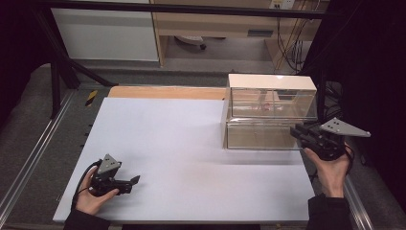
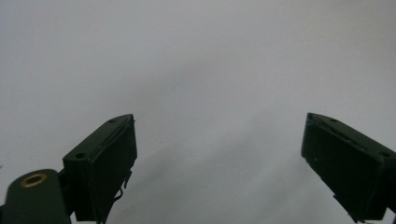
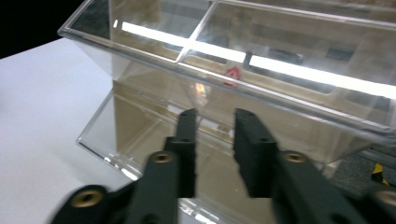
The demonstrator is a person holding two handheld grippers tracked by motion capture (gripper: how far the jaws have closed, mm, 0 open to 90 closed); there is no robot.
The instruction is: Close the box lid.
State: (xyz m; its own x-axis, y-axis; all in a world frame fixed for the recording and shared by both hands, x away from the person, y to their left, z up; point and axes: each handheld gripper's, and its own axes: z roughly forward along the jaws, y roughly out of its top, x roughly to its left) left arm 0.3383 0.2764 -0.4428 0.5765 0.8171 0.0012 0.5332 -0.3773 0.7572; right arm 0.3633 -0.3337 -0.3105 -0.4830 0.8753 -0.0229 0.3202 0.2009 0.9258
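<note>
Up close, the slightly open, empty right gripper (image 3: 215, 116) faces a clear box (image 3: 261, 79); left gripper (image 2: 219, 140) open.

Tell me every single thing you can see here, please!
clear plastic box: one, see-through, two levels, far right of the board
small red thing: one, red, inside the box's upper level; too small to tell what it is
board: one, white, covering the table
wooden strip: one, light brown, along the board's far edge
cabinet: one, white, on the floor beyond the table
left gripper: one, black, fingers wide apart over bare board, near left
right gripper: one, black, fingers slightly apart, nothing between them, pointing at the box
hands: two, each holding a gripper, dark sleeves
</note>
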